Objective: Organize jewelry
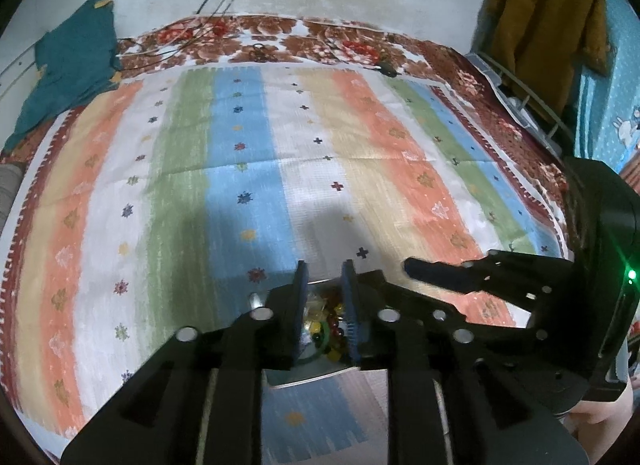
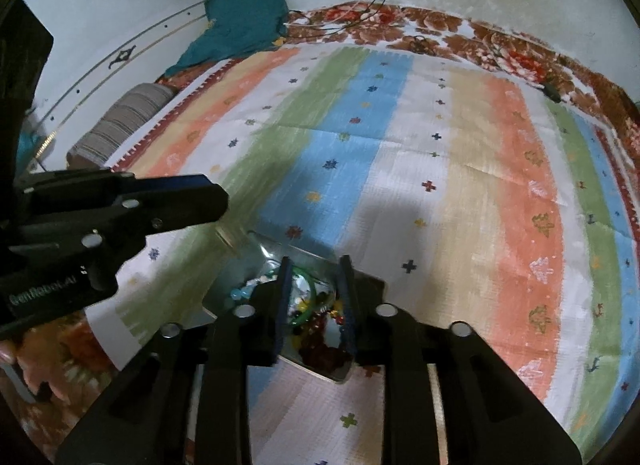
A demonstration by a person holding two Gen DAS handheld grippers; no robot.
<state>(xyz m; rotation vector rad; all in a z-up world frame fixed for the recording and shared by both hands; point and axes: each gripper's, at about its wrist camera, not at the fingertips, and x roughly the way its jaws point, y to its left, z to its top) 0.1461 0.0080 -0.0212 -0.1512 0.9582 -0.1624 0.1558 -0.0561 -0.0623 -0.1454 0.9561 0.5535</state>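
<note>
— Striped bedspread [image 1: 256, 153] covers the bed, bands of orange, green, blue and white running away towards the far edge, with a brown floral blanket [image 1: 280, 39] along that edge and a teal cloth [image 1: 76, 57] at the far left corner. Where is the jewelry?

— In a shiny metal tray [image 2: 340, 375] lying near the near edge of the bedspread. Mixed beads and a green bangle [image 2: 308, 305] are heaped in it: the jewelry [image 2: 320, 329] is red, yellow and pale blue.

— Which way does the tray run?

— In the right wrist view its long axis goes slantwise, from far left to near right. Its full outline is hidden by the jaws.

— And the tools?

— Left gripper [image 1: 325, 305] hangs over the tray, jaws a little apart, pads pressing on nothing. Right gripper [image 2: 316, 305] is the same: jaws parted above the beads, nothing held between them. They sit just beside each other.

— Any writing?

— White lettering on the side of the left gripper's body in the right wrist view, which seems to read "GenRobot.AI". A green light [image 1: 631, 274] glows on the right gripper's body.
</note>
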